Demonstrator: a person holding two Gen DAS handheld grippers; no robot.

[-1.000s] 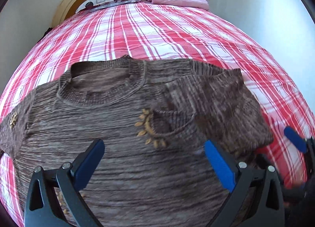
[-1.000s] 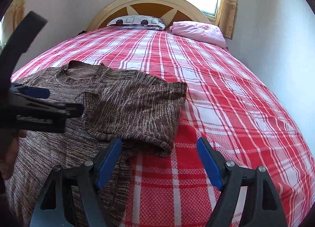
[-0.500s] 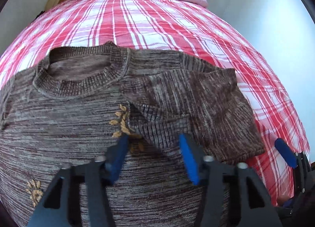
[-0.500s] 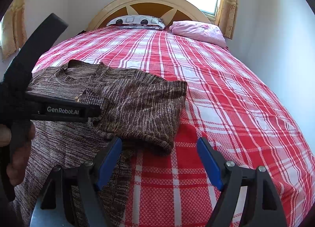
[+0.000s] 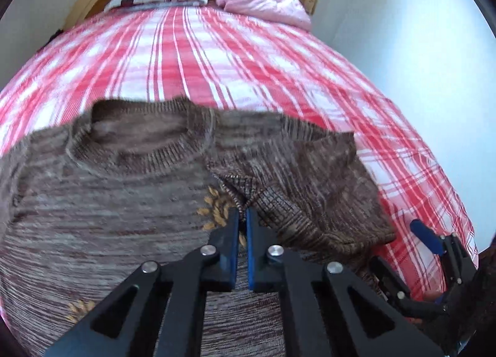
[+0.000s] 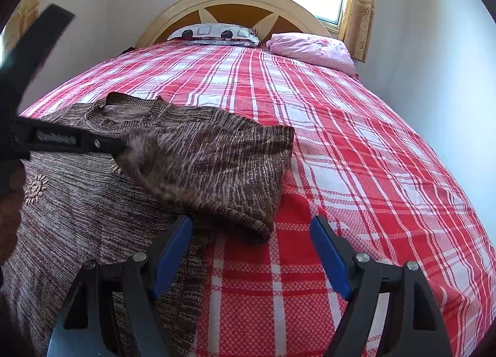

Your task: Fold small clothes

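A brown knit sweater (image 5: 124, 217) with small gold sun motifs lies flat, front up, on the bed. Its right sleeve (image 5: 310, 186) is folded across the chest. My left gripper (image 5: 242, 213) is closing on the sleeve's ribbed cuff (image 5: 238, 189), and both blue pads pinch the fabric. From the right wrist view the left gripper (image 6: 119, 146) holds the sleeve (image 6: 217, 165) raised a little off the sweater body (image 6: 77, 217). My right gripper (image 6: 250, 222) stands open and holds nothing, just short of the sleeve's folded edge. One of its blue fingers (image 5: 426, 234) shows at the sweater's right side.
The bed carries a red and white plaid sheet (image 6: 356, 155). A patterned pillow (image 6: 214, 33) and a pink pillow (image 6: 310, 48) lie against the wooden headboard (image 6: 232, 0). A white wall runs along the bed's right side. A person's hand (image 6: 9, 202) grips the left tool.
My left gripper went from wide open to shut on the sleeve cuff and lifted it slightly. The right gripper has stayed still and open.
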